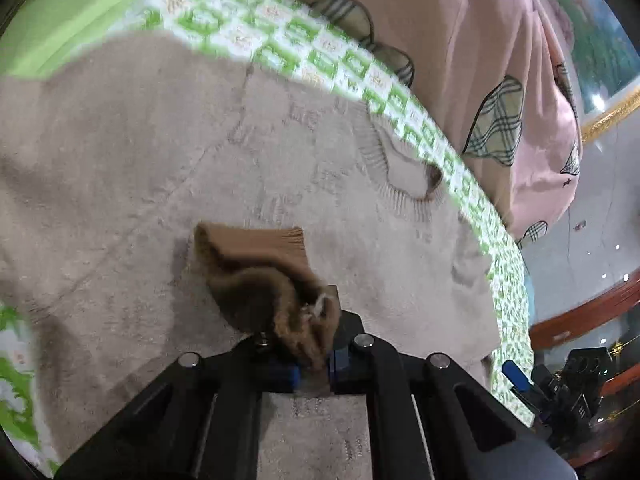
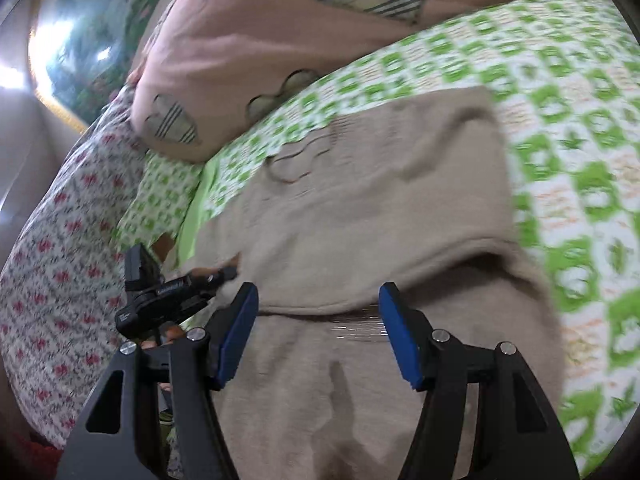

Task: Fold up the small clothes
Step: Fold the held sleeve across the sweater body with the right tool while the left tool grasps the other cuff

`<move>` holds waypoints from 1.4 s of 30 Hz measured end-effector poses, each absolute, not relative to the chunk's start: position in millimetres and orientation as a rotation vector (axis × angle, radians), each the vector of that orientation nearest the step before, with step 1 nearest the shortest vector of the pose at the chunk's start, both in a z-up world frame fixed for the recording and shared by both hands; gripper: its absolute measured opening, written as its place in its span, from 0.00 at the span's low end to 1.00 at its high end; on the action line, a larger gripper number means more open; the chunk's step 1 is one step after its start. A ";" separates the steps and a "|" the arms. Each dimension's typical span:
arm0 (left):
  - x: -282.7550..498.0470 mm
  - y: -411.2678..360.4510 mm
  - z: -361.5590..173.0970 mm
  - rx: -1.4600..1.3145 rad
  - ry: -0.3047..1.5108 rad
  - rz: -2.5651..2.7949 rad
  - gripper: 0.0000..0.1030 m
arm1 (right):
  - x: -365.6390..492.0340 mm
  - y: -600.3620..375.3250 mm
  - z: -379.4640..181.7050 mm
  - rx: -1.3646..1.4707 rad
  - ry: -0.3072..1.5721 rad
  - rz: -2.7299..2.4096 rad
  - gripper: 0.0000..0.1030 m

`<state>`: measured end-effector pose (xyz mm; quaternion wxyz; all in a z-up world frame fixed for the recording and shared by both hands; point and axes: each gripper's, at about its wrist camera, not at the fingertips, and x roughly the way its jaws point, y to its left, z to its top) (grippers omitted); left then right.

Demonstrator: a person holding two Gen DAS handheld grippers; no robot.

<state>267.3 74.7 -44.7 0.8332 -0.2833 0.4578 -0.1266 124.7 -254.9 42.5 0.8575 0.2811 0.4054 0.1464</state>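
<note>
A small beige knit sweater (image 1: 168,168) lies spread on a green-and-white checked bedsheet (image 1: 280,36), its ribbed neckline (image 1: 404,176) toward the right. My left gripper (image 1: 314,364) is shut on the sweater's brown ribbed sleeve cuff (image 1: 256,264) and holds it folded over the sweater's body. In the right wrist view the same sweater (image 2: 360,208) fills the middle. My right gripper (image 2: 318,332) is open and empty, its blue pads (image 2: 236,336) just above the sweater's folded edge (image 2: 360,312). The left gripper (image 2: 168,296) shows at the left of that view.
A pink pillow with plaid patches (image 1: 460,60) lies along the far side of the bed and also shows in the right wrist view (image 2: 248,40). A white quilt with red flowers (image 2: 60,240) lies at the left. The checked sheet (image 2: 580,160) extends to the right.
</note>
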 end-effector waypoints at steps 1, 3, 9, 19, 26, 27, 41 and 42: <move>261.0 74.3 -30.3 -0.568 0.905 -0.281 0.06 | 121.1 -260.9 45.4 0.583 0.836 0.291 0.62; 252.1 74.7 -12.0 -0.468 0.806 -0.260 0.07 | 116.0 -271.2 50.7 0.561 0.813 0.250 0.62; 273.8 101.1 -62.3 -0.526 0.995 -0.222 0.22 | 132.8 -306.4 57.3 0.486 0.819 0.083 0.62; 263.8 104.3 -62.0 -0.545 0.948 -0.273 0.07 | 208.2 -324.2 0.9 0.464 1.027 0.023 0.67; 252.7 102.2 -51.9 -0.426 0.917 -0.213 0.07 | 200.9 -307.0 22.6 0.341 0.945 0.039 0.10; 256.7 103.0 -59.7 -0.428 0.952 -0.188 0.07 | 202.8 -307.4 17.2 0.343 0.967 0.037 0.10; 184.1 173.1 -8.4 -0.434 0.869 -0.007 0.68 | 136.3 -278.2 36.8 0.495 0.888 0.181 0.62; 182.4 185.5 -3.4 -0.440 0.855 0.022 0.73 | 133.2 -266.8 36.4 0.497 0.896 0.216 0.62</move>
